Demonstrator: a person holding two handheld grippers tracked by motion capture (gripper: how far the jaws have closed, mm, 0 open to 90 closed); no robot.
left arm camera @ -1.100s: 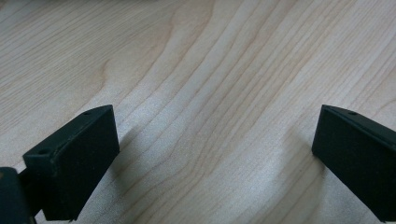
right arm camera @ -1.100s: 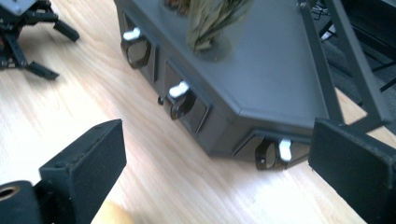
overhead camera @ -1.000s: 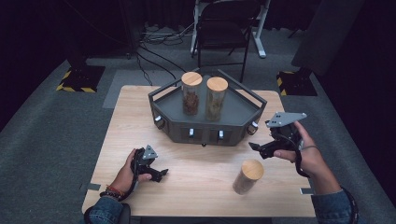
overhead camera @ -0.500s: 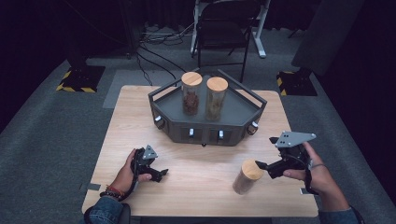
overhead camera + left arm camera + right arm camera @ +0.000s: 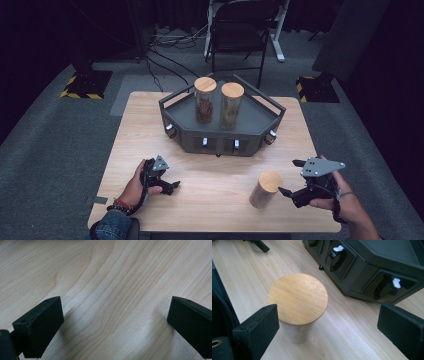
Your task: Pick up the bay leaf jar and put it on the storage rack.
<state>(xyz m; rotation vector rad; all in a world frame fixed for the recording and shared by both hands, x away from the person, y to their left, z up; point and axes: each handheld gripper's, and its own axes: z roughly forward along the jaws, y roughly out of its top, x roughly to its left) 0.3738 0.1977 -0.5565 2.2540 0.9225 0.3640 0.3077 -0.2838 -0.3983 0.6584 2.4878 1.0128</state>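
Note:
A jar with a round wooden lid [image 5: 263, 189] [image 5: 298, 298] stands upright on the wooden table [image 5: 215, 172], right of centre near the front edge. My right gripper [image 5: 291, 177] [image 5: 328, 325] hovers just to the right of it, pointing at it, jaws open and apart from the jar. The jar sits ahead of the jaws and toward the left one in the right gripper view. Low over bare wood at the front left, my left gripper [image 5: 169, 186] [image 5: 115, 322] is open, nothing between its jaws.
A dark angular tray [image 5: 260, 112] [image 5: 362, 272] with white-handled knobs on its front stands mid-table. It holds two tall wooden-lidded jars [image 5: 205, 100] [image 5: 232, 105]. A chair [image 5: 235, 30] stands behind the table.
My right gripper has come down and toward the front edge, ending beside the lone jar. The left gripper and the jars have stayed put.

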